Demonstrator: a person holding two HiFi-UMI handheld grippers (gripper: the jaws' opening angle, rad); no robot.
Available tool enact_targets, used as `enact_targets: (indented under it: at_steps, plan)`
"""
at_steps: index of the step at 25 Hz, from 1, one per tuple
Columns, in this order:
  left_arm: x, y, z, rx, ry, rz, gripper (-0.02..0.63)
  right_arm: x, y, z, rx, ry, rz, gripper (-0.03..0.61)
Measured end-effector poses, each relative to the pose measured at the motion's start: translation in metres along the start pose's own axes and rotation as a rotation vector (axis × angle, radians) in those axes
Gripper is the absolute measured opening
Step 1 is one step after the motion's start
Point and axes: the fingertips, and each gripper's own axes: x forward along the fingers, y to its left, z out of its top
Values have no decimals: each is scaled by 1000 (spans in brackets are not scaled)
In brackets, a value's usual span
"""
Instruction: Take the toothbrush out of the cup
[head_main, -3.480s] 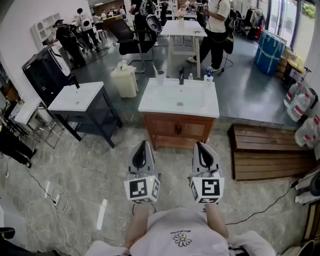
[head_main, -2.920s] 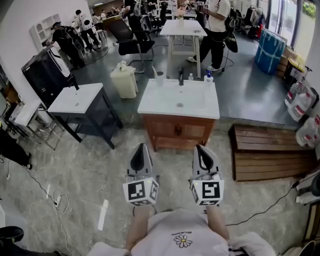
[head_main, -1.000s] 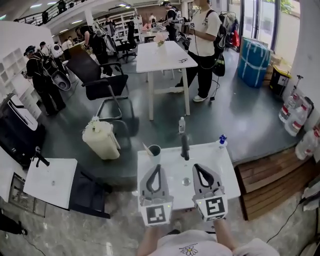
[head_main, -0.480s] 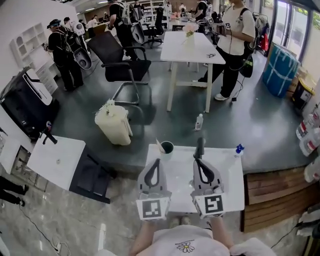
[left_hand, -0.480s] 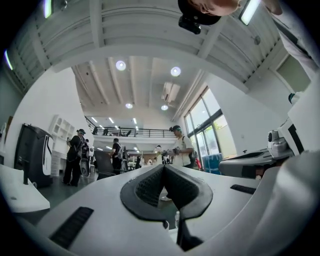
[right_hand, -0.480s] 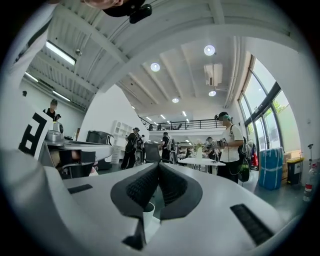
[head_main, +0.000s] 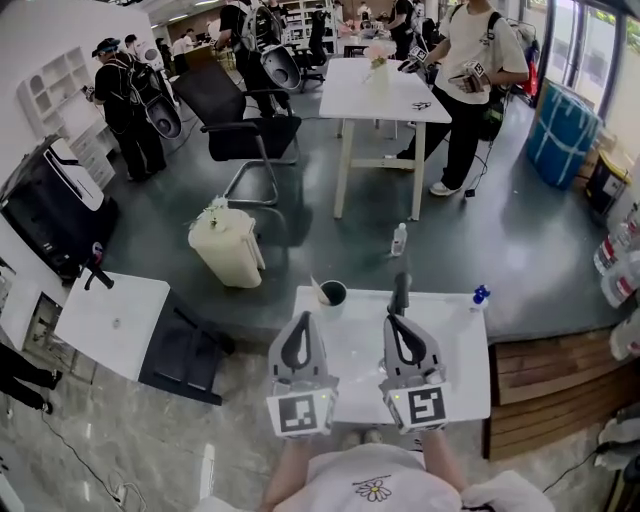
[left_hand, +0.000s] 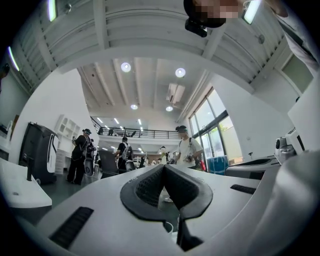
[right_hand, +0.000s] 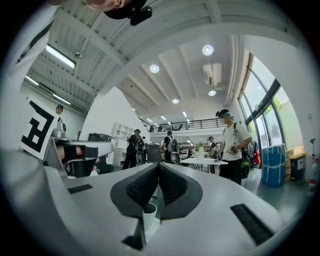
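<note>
The toothbrush (head_main: 318, 290) leans in the cup (head_main: 334, 293) at the back left of the washbasin (head_main: 465, 350). It is judged light, stiff and slim, so the hold belongs on its exposed upper end. The left gripper (head_main: 299, 320) and right gripper (head_main: 397, 322) are pressed together and empty.

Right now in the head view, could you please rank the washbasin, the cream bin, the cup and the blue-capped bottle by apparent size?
1. washbasin, clearly largest.
2. cream bin, though it stands farther away.
3. cup and blue-capped bottle: both tiny, too alike to rank.
</note>
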Motion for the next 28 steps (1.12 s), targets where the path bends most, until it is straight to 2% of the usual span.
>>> enact_targets:
  at_steps: [3,7,12,17,22,28]
  plan:
    - [-1,4,-4,-9,8,9,17,0,-3,-15,57,50,-16,14]
    - [-2,7,-2,0,13,21,17,10,-4,-20,77,89,-13,14]
    - [-4,14,-5,7,13,38,17,40,5,-15,34,95,74,97]
    - [-8,17,-9,-4,23,58,17,76,21,-12,14,104,126,106]
    - [-11,22,-17,-16,45,77,17,106,47,-36,-41,170,204,106]
    - [-19,29,-25,-16,71,111,17,130,70,-77,-15,256,277,133]
